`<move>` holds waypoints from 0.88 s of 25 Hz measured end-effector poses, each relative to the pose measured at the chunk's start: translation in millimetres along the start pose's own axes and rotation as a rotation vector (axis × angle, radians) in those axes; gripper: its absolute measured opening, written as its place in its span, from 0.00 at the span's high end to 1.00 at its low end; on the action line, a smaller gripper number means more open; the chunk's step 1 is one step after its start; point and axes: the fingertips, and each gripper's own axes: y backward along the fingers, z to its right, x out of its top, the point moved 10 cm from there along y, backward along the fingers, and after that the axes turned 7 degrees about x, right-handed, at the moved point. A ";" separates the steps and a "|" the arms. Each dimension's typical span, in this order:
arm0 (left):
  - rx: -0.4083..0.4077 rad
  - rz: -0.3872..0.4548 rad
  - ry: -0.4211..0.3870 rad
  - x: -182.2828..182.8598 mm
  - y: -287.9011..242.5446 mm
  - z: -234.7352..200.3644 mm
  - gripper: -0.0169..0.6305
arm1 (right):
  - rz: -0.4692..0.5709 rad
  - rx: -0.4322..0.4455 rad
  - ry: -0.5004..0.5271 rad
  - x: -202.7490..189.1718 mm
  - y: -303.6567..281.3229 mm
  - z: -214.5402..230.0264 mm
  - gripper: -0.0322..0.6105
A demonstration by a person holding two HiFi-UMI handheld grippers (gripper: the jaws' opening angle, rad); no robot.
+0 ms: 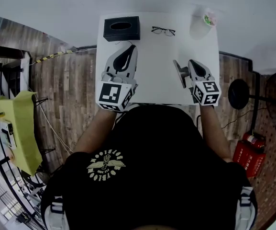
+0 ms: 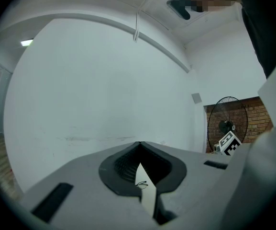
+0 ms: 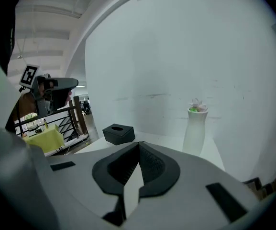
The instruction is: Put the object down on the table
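A pair of thin dark glasses (image 1: pixel 163 31) lies on the white table (image 1: pixel 157 61) near its far edge, untouched. My left gripper (image 1: pixel 130 48) hovers over the table's left half with its jaws shut and nothing between them. In the left gripper view, the glasses (image 2: pixel 141 183) show as a small shape through the slit below the closed tips (image 2: pixel 140 143). My right gripper (image 1: pixel 193 63) is over the table's right half, also shut and empty, and its tips (image 3: pixel 138 143) meet in the right gripper view.
A black tissue box (image 1: pixel 121 28) stands at the table's far left corner and a white vase (image 1: pixel 201 25) at the far right. A white wall lies beyond. A black fan (image 1: pixel 238 94) and a red extinguisher (image 1: pixel 249 155) are on the wooden floor at right, with railings at left.
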 end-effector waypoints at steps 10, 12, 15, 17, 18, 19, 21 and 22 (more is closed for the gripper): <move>-0.012 0.022 -0.002 10.7 12.1 2.8 0.96 | 0.149 0.042 0.091 64.6 33.0 -32.9 0.95; -0.015 0.020 -0.005 12.1 15.0 2.8 0.96 | 0.168 0.056 0.092 73.9 38.7 -40.2 0.95; -0.020 0.015 -0.007 13.3 17.3 2.7 0.96 | 0.201 0.063 0.105 88.1 46.3 -49.7 0.95; -0.021 0.016 -0.002 14.8 19.9 2.5 0.96 | 0.222 0.063 0.120 97.0 52.1 -56.2 0.95; -0.022 0.019 -0.001 16.2 21.5 2.2 0.96 | 0.231 0.064 0.129 101.2 54.7 -59.6 0.95; -0.023 0.022 -0.001 17.9 23.2 1.8 0.96 | 0.239 0.064 0.136 105.1 57.0 -63.0 0.95; -0.024 0.027 -0.007 22.0 25.6 1.0 0.96 | 0.256 0.065 0.143 112.4 61.7 -68.9 0.95; -0.025 0.031 -0.014 23.9 26.3 0.7 0.96 | 0.265 0.062 0.148 115.7 64.2 -71.4 0.95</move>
